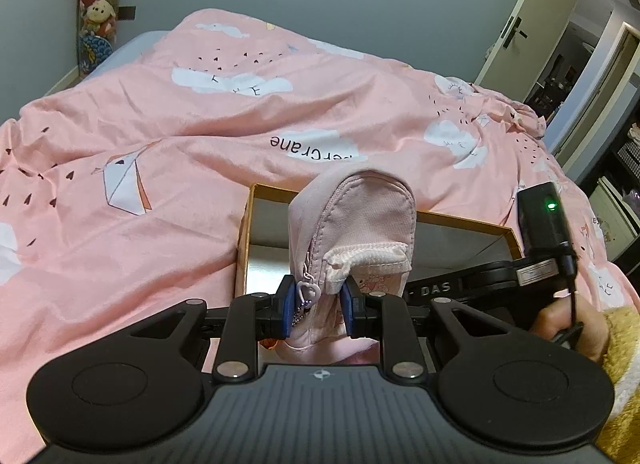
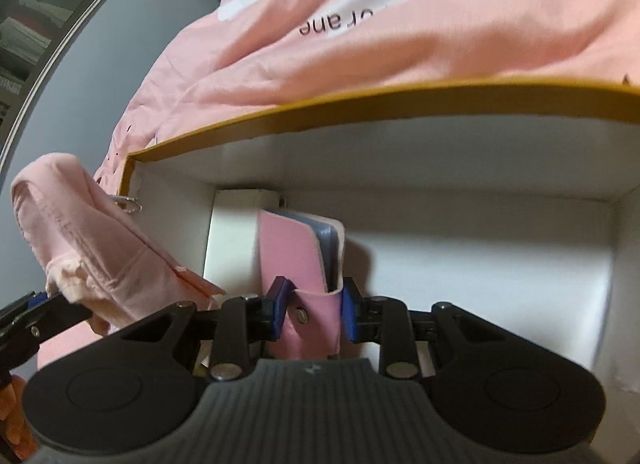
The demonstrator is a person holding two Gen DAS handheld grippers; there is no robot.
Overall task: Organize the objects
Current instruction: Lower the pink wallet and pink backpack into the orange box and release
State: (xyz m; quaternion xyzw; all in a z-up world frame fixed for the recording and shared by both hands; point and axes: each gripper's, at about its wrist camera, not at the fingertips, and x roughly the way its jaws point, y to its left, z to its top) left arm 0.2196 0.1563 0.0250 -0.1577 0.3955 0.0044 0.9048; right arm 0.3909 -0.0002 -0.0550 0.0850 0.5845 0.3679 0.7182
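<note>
left gripper (image 1: 316, 304): points downward, jaws closed on the pink pouch (image 1: 352, 232)
right gripper (image 2: 314, 308): points downward, jaws closed on the pink card holder (image 2: 296, 256)
right hand (image 1: 568, 324): bare, fluffy yellow sleeve

Dim indoor light, fisheye-warped, right-view blur.

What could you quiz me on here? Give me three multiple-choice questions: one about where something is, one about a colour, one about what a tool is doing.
1. Where does the box sit?
A. on a pink bedspread
B. on a wooden desk
C. on a tiled floor

2. What colour is the box's rim?
A. green
B. mustard yellow
C. black

3. What is the left tool doing?
A. hanging open and empty
B. gripping a spoon
C. shut on the pink pouch

Answers:
1 A: the pink bedspread surrounds the box.
2 B: a yellow edge tops white inner walls.
3 C: its blue pads pinch the pouch's fabric.
</note>
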